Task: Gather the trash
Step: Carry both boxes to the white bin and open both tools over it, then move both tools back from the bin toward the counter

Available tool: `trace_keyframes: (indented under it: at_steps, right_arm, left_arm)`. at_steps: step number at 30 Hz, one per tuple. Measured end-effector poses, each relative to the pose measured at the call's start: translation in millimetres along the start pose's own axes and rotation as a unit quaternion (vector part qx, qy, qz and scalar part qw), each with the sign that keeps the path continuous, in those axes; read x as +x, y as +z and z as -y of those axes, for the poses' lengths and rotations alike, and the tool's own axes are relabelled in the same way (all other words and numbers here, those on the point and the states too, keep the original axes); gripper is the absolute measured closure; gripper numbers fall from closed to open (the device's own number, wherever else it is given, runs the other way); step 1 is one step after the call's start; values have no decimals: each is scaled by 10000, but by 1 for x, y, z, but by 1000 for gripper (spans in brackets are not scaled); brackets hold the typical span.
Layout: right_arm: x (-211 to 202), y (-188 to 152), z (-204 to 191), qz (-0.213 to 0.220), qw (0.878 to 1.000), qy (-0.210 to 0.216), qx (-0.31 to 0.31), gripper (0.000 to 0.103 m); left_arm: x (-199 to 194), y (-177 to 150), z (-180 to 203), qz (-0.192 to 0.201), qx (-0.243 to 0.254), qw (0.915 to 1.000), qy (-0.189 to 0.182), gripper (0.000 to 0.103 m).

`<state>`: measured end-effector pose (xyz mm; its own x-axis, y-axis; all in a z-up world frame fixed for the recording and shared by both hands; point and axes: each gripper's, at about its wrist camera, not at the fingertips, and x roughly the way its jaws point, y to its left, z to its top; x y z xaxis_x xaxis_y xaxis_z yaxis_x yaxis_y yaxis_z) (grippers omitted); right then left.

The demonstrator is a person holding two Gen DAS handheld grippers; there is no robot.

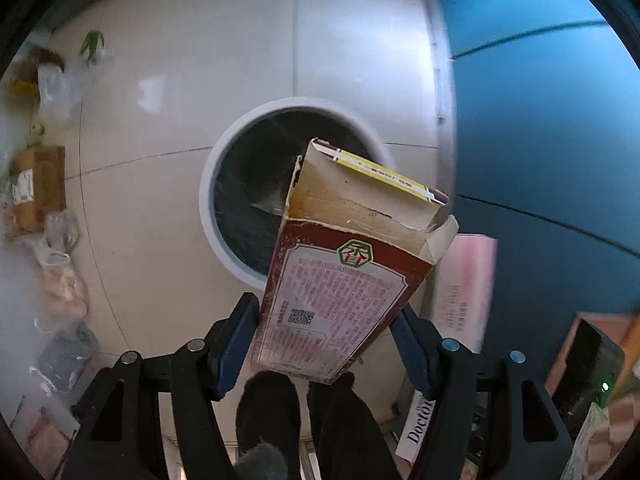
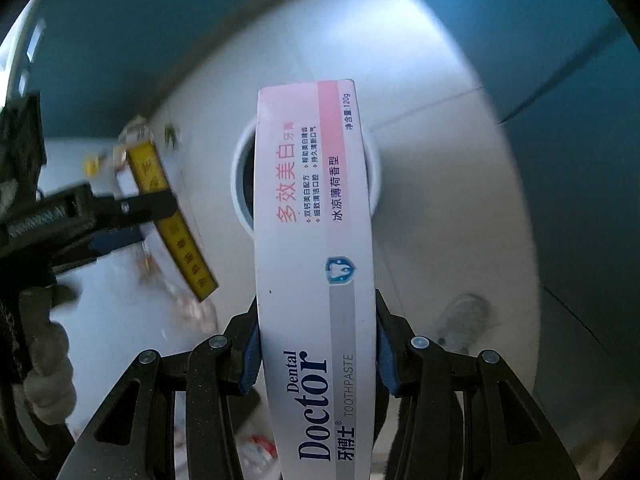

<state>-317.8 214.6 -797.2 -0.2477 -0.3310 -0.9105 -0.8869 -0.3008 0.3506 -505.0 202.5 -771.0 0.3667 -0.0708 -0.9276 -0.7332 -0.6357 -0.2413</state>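
Observation:
My left gripper is shut on a red and white carton with a torn-open top and a yellow side. The carton points down over a round white-rimmed bin lined with a black bag. My right gripper is shut on a white and pink toothpaste box printed "Dental Doctor". That box hangs over the same bin. In the right wrist view, the left gripper shows at the left edge with the carton's yellow side. The toothpaste box also appears right of the carton in the left wrist view.
White tiled floor surrounds the bin. Bags, a brown parcel and other clutter lie along the left edge. A blue wall stands at the right. A person's dark legs are below the carton. A footprint smudge marks the floor.

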Motion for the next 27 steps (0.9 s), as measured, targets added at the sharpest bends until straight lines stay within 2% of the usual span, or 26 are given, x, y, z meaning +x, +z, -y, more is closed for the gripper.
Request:
trace_keyframes:
  at_steps: [1, 3, 4, 5, 6, 7, 10, 11, 12, 14, 16, 19, 20, 27]
  right_arm:
    - [28, 10, -1, -176, 9998, 39, -36, 54]
    - [66, 25, -4, -428, 9990, 85, -107, 53]
    - [85, 35, -6, -531, 9984, 77, -160, 52]
    - [95, 42, -4, -623, 9978, 92, -199, 45]
    - [108, 47, -4, -737, 9970, 95, -216, 38]
    - [123, 52, -7, -816, 9964, 58, -207, 24]
    - [136, 55, -12, -693, 9972, -163, -232, 17]
    - [136, 58, -14, -570, 9975, -336, -263, 7]
    - [134, 56, -18, -467, 9975, -455, -289, 2]
    - [130, 57, -24, -301, 9959, -762, -374, 0]
    - [122, 60, -31, -119, 9927, -1094, -500, 0]
    - [102, 60, -28, 122, 9871, -1436, -701, 0]
    - [96, 68, -18, 156, 9864, -1455, -742, 0]
    - [29, 51, -30, 524, 9808, -1643, -910, 0]
  left_arm:
    - [7, 2, -6, -18, -24, 10000, 9, 39]
    - [22, 9, -27, -35, -162, 9999, 4, 31]
    - [26, 10, -35, -42, -218, 9997, 34, 18]
    - [29, 11, -42, -18, -265, 9996, 77, 8]
    - [29, 12, -45, 39, -275, 9994, 199, 6]
    - [28, 11, -46, 97, -252, 9991, 333, 6]
    - [17, -3, -44, 474, -145, 9952, 849, 6]
    - [13, -7, -45, 635, -96, 9924, 1050, 6]
    - [9, -11, -47, 791, -61, 9890, 1249, 6]
    - [1, -20, -49, 1128, 76, 9784, 1729, 6]
    - [-5, -27, -50, 1232, 111, 9738, 1907, 6]
    - [-17, -41, -54, 1321, 39, 9728, 1901, 6]
    - [-23, -45, -55, 1321, 28, 9738, 1853, 6]
    - [-66, -74, -33, 1541, 115, 9713, 1810, 6]
